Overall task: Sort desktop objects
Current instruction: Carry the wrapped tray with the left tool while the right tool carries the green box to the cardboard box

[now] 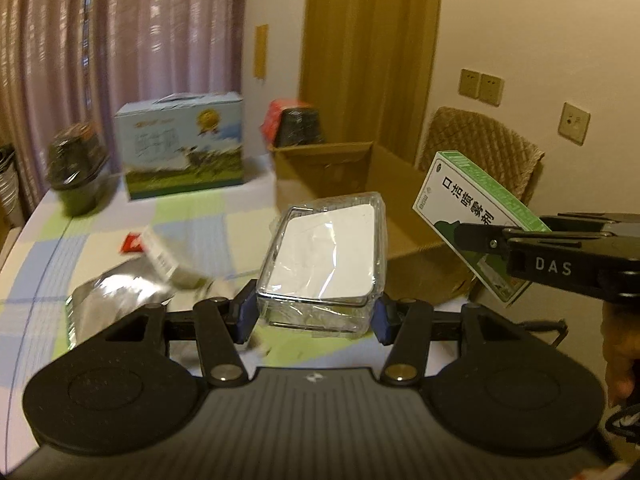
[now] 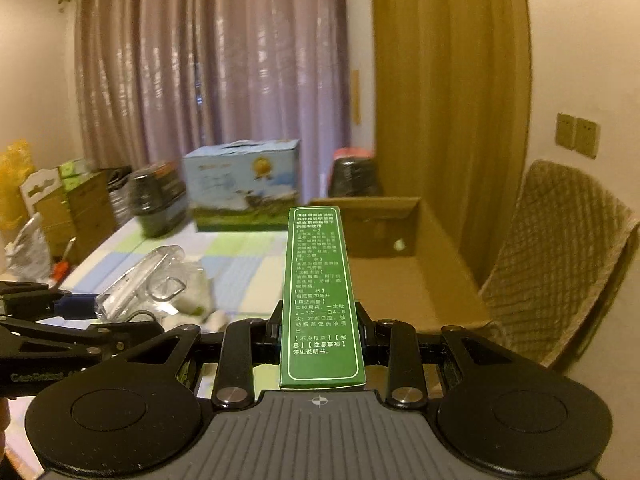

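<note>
My left gripper [image 1: 314, 314] is shut on a clear plastic case [image 1: 326, 256] with a white card inside, held above the checked tablecloth [image 1: 192, 220]. The same clear case [image 2: 140, 284] shows at the left of the right wrist view. My right gripper [image 2: 320, 326] is shut on a long green medicine box [image 2: 320, 288], which points forward between the pads. That green and white box [image 1: 476, 216] also appears at the right of the left wrist view, in the other gripper's black jaws. An open cardboard box [image 1: 360, 176] stands just behind both held things; its inside [image 2: 400, 280] holds a small pale item.
On the table lie a silver foil pouch [image 1: 120, 300], a small white box [image 1: 164, 256] and a red packet [image 1: 132, 242]. Farther back stand a blue carton [image 1: 180, 144] and dark wrapped tubs [image 1: 76, 168]. A wicker chair [image 2: 560, 256] is at the right.
</note>
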The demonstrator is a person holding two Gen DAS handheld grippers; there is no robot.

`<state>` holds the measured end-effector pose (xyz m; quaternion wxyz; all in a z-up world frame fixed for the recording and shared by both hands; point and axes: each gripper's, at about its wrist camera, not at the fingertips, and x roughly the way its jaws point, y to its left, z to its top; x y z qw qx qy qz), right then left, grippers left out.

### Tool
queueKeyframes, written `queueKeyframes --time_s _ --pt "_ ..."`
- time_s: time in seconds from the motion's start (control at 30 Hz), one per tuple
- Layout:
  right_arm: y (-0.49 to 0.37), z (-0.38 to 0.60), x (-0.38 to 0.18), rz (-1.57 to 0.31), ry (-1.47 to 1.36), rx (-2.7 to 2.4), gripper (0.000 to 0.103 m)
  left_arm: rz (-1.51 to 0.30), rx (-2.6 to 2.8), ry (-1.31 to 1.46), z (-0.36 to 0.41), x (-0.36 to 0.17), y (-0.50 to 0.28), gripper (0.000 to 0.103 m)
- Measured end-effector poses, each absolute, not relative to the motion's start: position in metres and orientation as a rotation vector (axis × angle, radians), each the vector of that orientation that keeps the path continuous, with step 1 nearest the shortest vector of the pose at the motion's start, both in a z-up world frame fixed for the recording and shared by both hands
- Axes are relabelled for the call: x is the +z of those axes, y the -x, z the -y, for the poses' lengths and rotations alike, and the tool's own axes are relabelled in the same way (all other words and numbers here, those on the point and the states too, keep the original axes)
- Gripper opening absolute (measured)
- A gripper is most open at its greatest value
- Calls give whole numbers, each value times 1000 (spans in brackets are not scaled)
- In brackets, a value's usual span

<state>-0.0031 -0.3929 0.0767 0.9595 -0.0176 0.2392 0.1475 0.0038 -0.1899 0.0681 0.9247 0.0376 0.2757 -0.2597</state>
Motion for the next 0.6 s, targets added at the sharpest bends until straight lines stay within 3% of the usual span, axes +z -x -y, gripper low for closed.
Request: queueKeyframes --time_s 0.6 --pt "-97 450 74 -505 55 242 28 -553 -643 -114 303 73 -97 50"
